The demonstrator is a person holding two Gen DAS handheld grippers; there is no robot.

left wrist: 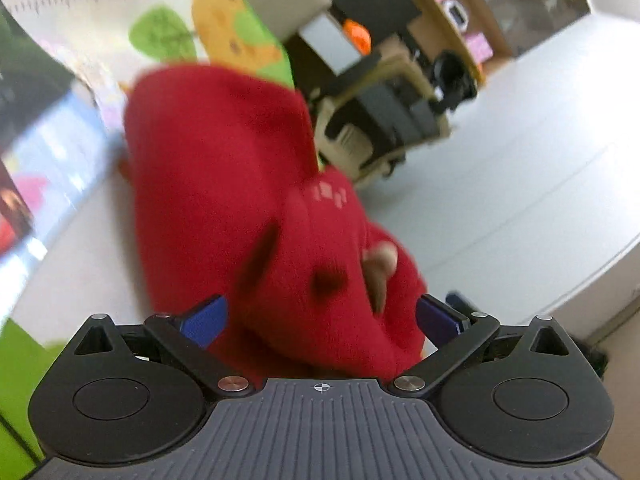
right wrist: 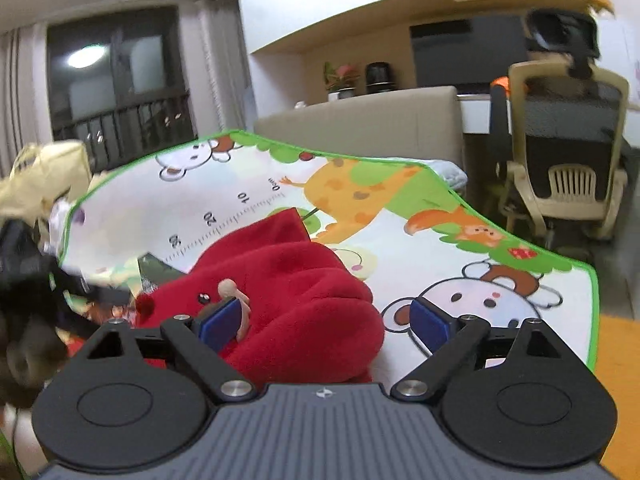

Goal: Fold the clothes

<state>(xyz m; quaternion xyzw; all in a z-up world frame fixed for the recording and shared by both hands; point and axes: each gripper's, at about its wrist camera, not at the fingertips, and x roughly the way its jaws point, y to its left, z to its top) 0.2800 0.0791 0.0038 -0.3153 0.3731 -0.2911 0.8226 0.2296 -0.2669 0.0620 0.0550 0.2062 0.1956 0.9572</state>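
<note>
Two hand-held grippers point(left wrist: 320, 320) point(right wrist: 326, 322) gape around one red garment point(left wrist: 224, 184) point(right wrist: 292, 280).

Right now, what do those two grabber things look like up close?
Both look alike. The left gripper and the right gripper each have a ribbed dark grey body with a tiny crosshair mark, two round black discs, black link arms with silver bolts, and blue pads on the jaws. No cables or sleeves show.

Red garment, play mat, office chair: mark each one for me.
Red garment point(right wrist: 296, 280), right wrist view, on the bunched top fold.
Play mat point(right wrist: 460, 280), right wrist view, on the bare printed surface.
Office chair point(right wrist: 568, 152), right wrist view, on the backrest.
</note>
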